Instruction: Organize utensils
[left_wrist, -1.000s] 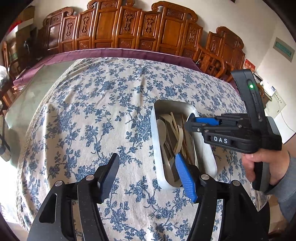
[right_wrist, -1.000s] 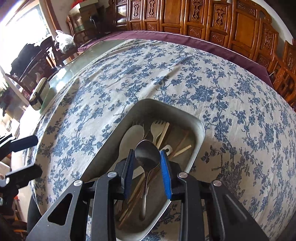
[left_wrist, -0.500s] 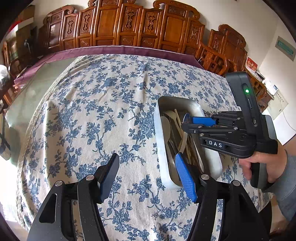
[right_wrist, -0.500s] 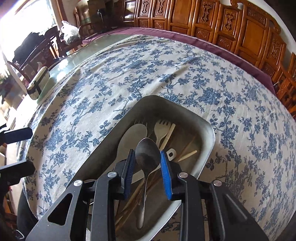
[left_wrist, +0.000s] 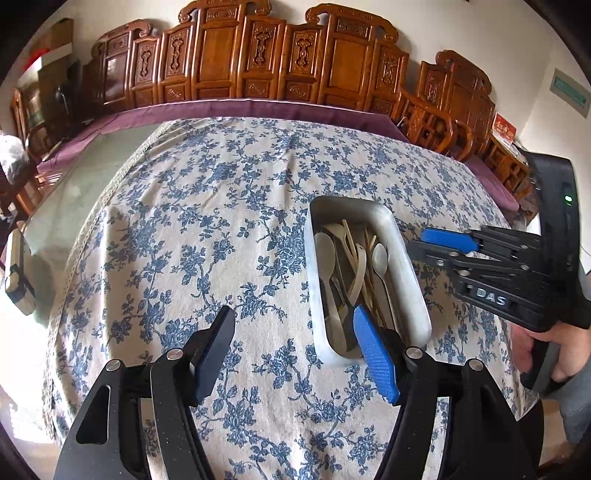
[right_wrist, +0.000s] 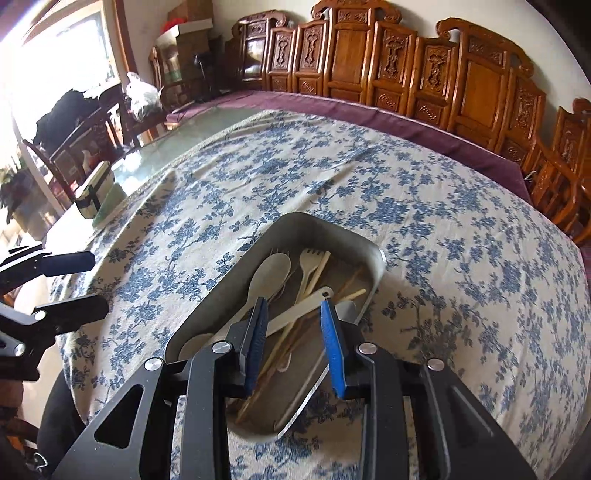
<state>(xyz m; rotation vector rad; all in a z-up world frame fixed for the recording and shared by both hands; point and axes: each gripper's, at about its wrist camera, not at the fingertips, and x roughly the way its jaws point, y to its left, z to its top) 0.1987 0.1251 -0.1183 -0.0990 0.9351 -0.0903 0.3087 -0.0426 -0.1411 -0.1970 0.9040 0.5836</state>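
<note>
Left gripper (left_wrist: 295, 354): you are holding it low over the flowered tablecloth (left_wrist: 207, 236), just beside the tray's near left corner. Its jaws are opening wide and nothing is sitting between them.
Right gripper (right_wrist: 295, 339): you are hovering it above the tray's near end. Its jaws are standing partly apart and are gripping nothing; the utensils are showing through the gap below.
Metal tray (left_wrist: 410, 280): it is sitting on the cloth toward the table's right side, its long sides running away from you.
Utensils (right_wrist: 271, 271): pale spoons, a fork and chopsticks are lying jumbled inside the tray, along with a metal spoon (left_wrist: 379, 260).
Your right hand (left_wrist: 554, 354): it is gripping the right gripper's handle past the table's right edge.
</note>
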